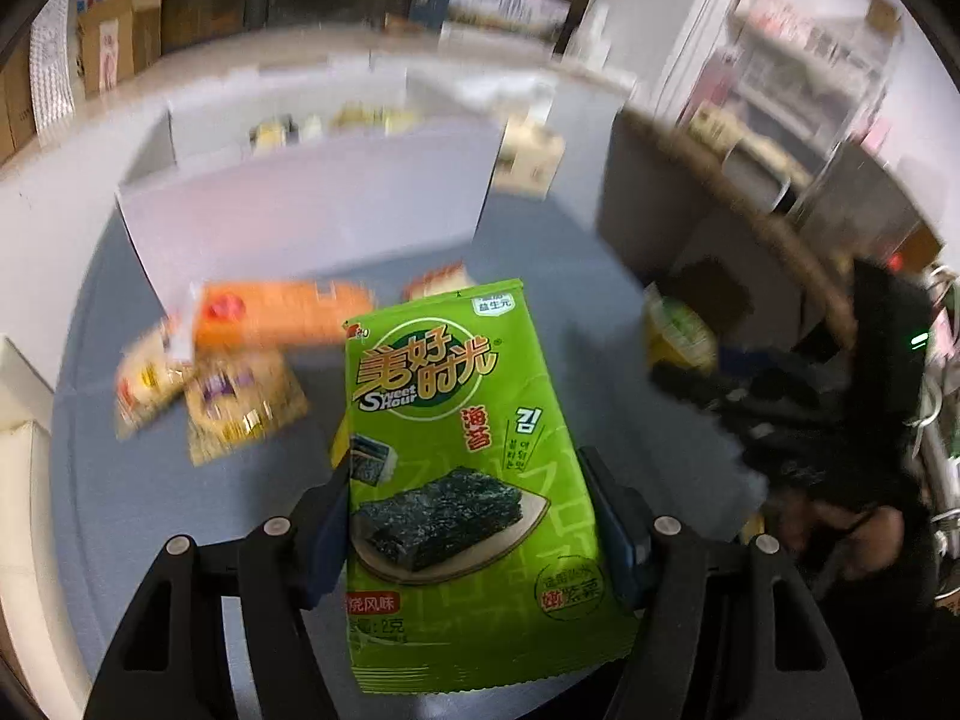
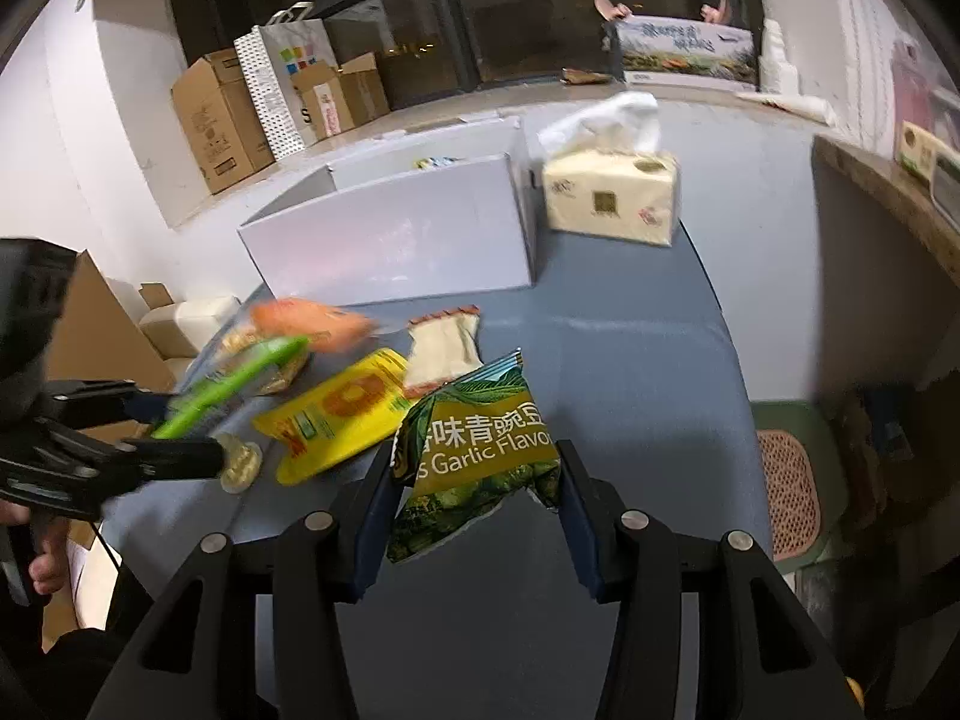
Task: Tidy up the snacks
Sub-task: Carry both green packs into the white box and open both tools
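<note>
Between the left tongs (image 1: 474, 516), a seaweed packet (image 1: 462, 480) sits clamped (right tongs (image 2: 477, 498) pinch a pea bag (image 2: 480, 450)).

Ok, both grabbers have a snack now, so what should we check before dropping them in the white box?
1. Left gripper clamped on the seaweed packet: ok.
2. Right gripper clamped on the garlic pea bag: ok, though the bag is crumpled.
3. White box open on top: ok.
4. Room left inside the box: cannot tell.
5. Tissue pack standing beside the box, not blocking it: ok.
</note>
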`<state>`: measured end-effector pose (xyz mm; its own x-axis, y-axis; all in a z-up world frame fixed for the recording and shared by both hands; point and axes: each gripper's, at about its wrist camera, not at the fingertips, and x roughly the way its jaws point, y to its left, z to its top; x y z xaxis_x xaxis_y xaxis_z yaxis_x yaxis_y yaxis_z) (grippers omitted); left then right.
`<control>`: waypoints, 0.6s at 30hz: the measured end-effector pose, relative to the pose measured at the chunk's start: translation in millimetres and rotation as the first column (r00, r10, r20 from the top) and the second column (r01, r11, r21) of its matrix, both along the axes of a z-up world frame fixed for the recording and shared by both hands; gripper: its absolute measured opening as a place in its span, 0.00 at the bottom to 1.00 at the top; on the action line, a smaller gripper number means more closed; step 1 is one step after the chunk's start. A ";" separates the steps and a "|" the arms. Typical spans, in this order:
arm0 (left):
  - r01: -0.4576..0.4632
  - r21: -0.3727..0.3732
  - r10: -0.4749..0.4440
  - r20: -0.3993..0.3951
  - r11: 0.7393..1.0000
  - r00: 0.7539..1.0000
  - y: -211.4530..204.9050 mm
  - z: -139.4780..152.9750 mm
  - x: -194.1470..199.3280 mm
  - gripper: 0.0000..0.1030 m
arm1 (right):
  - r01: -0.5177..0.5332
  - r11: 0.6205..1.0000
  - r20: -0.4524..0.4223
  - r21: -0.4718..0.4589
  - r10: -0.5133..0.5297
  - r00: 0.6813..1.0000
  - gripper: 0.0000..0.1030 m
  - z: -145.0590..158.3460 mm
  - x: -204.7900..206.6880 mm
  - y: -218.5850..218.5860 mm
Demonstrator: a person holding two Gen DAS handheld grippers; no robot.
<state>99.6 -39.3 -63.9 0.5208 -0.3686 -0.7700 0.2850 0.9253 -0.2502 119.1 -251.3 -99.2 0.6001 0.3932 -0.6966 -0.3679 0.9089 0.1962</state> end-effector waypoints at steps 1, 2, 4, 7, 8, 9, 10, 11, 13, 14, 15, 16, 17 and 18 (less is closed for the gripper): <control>0.002 -0.018 -0.002 0.021 1.000 1.000 3.5 6.9 -1.6 0.71 | -0.009 1.000 0.009 -0.004 0.009 1.000 0.52 5.1 2.7 5.7; 0.001 -0.030 0.000 0.050 1.000 0.999 5.9 12.7 -1.5 0.71 | -0.015 1.000 0.017 -0.002 0.015 1.000 0.52 9.0 4.4 8.6; -0.011 -0.029 0.015 0.119 1.000 0.993 11.7 28.1 2.0 0.71 | -0.032 0.999 0.043 0.012 0.032 0.999 0.52 20.6 8.0 16.4; -0.039 -0.027 0.043 0.194 0.999 0.980 28.5 46.2 16.9 0.71 | -0.056 0.998 0.082 0.038 0.053 0.995 0.52 41.2 19.0 29.0; -0.052 -0.025 0.056 0.208 0.998 0.976 31.8 49.4 23.0 0.71 | -0.064 0.997 0.091 0.049 0.059 0.994 0.52 49.2 25.4 34.1; -0.077 -0.021 0.080 0.228 0.997 0.970 37.5 55.1 33.4 0.71 | -0.067 0.996 0.102 0.056 0.061 0.993 0.52 55.2 30.5 37.9; -0.093 -0.016 0.094 0.241 0.996 0.966 41.8 56.7 42.1 0.71 | -0.074 0.995 0.120 0.069 0.065 0.991 0.52 63.8 37.9 43.5; -0.117 -0.014 0.116 0.256 0.993 0.960 50.0 59.2 55.3 0.71 | -0.084 0.993 0.134 0.081 0.072 0.988 0.53 71.7 45.9 49.3; -0.155 -0.038 0.159 0.271 0.987 0.949 68.1 66.3 84.8 0.71 | -0.106 0.990 0.159 0.094 0.090 0.983 0.53 87.8 68.2 64.0; -0.173 -0.045 0.178 0.277 0.984 0.944 74.5 70.0 97.5 0.71 | -0.113 0.989 0.167 0.094 0.096 0.981 0.53 91.8 76.1 69.2; -0.185 -0.046 0.190 0.284 0.982 0.940 79.0 72.0 108.1 0.71 | -0.118 0.989 0.171 0.089 0.101 0.980 0.53 97.2 91.1 77.7; -0.193 -0.051 0.199 0.298 0.980 0.933 83.1 75.1 121.2 0.71 | -0.112 0.990 0.164 0.089 0.097 0.982 0.53 100.6 106.0 84.5; -0.188 -0.063 0.198 0.306 0.980 0.931 87.4 76.6 133.9 0.71 | -0.108 0.990 0.155 0.094 0.093 0.984 0.53 102.3 116.8 89.1; -0.182 -0.068 0.194 0.309 0.981 0.931 91.1 77.3 145.3 0.71 | -0.106 0.989 0.142 0.105 0.091 0.986 0.53 103.7 129.6 93.8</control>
